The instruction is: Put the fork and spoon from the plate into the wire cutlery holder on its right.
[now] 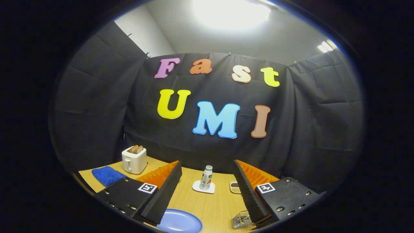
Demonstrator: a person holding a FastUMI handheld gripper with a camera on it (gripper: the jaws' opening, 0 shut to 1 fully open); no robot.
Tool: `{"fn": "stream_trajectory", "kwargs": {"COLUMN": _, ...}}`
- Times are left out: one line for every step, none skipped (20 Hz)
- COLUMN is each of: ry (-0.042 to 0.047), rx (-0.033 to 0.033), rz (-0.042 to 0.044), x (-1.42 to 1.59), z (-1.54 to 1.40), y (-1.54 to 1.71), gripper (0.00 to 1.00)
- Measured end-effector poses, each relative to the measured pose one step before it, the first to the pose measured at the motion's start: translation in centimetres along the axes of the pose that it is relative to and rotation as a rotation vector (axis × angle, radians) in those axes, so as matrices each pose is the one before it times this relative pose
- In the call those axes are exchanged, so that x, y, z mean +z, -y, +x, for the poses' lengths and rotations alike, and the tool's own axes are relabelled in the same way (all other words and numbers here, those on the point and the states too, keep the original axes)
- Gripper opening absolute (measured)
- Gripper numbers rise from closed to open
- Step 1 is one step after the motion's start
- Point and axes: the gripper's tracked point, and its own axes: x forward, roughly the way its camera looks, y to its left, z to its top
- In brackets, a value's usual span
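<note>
My gripper is open, held above the wooden table, with nothing between its fingers. A blue plate lies on the table just below and between the fingers, close to the left finger. Only part of the plate shows, and no cutlery is visible on that part. The wire cutlery holder stands to the right of the plate, partly hidden by the right finger.
Beyond the fingers a small bottle stands on a white coaster. A small dish sits to its right. At the back left stand a white toaster with bread in it and a blue cloth.
</note>
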Motion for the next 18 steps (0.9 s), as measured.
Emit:
{"fn": "stream_trajectory", "kwargs": {"ry": -0.00146, "rx": 0.00073, "rz": 0.01515, "x": -0.196, "z": -0.082, "y": -0.032, "gripper": 0.96}}
{"fn": "stream_trajectory", "kwargs": {"ry": -0.00212, "rx": 0.00385, "rz": 0.00871, "x": -0.259, "z": -0.072, "y": -0.130, "gripper": 0.96}}
{"fn": "stream_trajectory", "kwargs": {"ry": -0.00322, "rx": 0.00829, "rz": 0.00525, "x": -0.161, "z": -0.122, "y": -0.209, "gripper": 0.96}}
{"fn": "stream_trajectory", "kwargs": {"ry": -0.00972, "rx": 0.00992, "rz": 0.00683, "x": -0.296, "z": -0.097, "y": -0.324, "gripper": 0.96}}
{"fn": "stream_trajectory", "kwargs": {"ry": -0.01331, "rx": 0.00547, "rz": 0.00585, "x": -0.209, "z": -0.141, "y": -0.312, "gripper": 0.96}}
{"fn": "stream_trajectory", "kwargs": {"ry": -0.00657, "rx": 0.00416, "rz": -0.00298, "x": -0.005, "z": -0.038, "y": -0.103, "gripper": 0.96}}
{"fn": "stream_trajectory", "kwargs": {"ry": 0.00174, "rx": 0.00662, "rz": -0.00357, "x": 0.128, "z": 0.033, "y": -0.239, "gripper": 0.96}}
{"fn": "stream_trajectory", "kwargs": {"ry": 0.00533, "rx": 0.00903, "rz": 0.00086, "x": 0.160, "z": 0.142, "y": -0.354, "gripper": 0.96}}
{"fn": "stream_trajectory", "kwargs": {"ry": 0.00160, "rx": 0.00675, "rz": 0.00318, "x": 0.025, "z": -0.065, "y": -0.167, "gripper": 0.96}}
{"fn": "stream_trajectory", "kwargs": {"ry": -0.00016, "rx": -0.00031, "rz": -0.00022, "x": -0.023, "z": -0.067, "y": 0.024, "gripper": 0.96}}
{"fn": "stream_trajectory", "kwargs": {"ry": 0.00079, "rx": -0.00281, "rz": -0.00286, "x": 0.036, "z": 0.047, "y": 0.084, "gripper": 0.96}}
{"fn": "stream_trajectory", "kwargs": {"ry": 0.00027, "rx": -0.00008, "rz": -0.00070, "x": 0.015, "z": 0.008, "y": -0.168, "gripper": 0.96}}
{"fn": "stream_trajectory", "kwargs": {"ry": -0.00333, "rx": 0.00288, "rz": -0.00104, "x": -0.039, "z": 0.137, "y": -0.398, "gripper": 0.96}}
{"fn": "stream_trajectory", "kwargs": {"ry": -0.00575, "rx": 0.00649, "rz": -0.00154, "x": -0.015, "z": 0.157, "y": -0.522, "gripper": 0.96}}
{"fn": "stream_trajectory", "kwargs": {"ry": -0.00568, "rx": 0.01101, "rz": -0.00189, "x": -0.226, "z": 0.141, "y": -0.664, "gripper": 0.96}}
{"fn": "stream_trajectory", "kwargs": {"ry": -0.00166, "rx": 0.01607, "rz": -0.00566, "x": 0.041, "z": 0.113, "y": -0.641, "gripper": 0.96}}
{"fn": "stream_trajectory", "kwargs": {"ry": 0.00325, "rx": 0.01762, "rz": -0.00662, "x": 0.277, "z": 0.004, "y": -0.646, "gripper": 0.96}}
{"fn": "stream_trajectory", "kwargs": {"ry": 0.00655, "rx": 0.01875, "rz": -0.00658, "x": 0.339, "z": 0.067, "y": -0.839, "gripper": 0.96}}
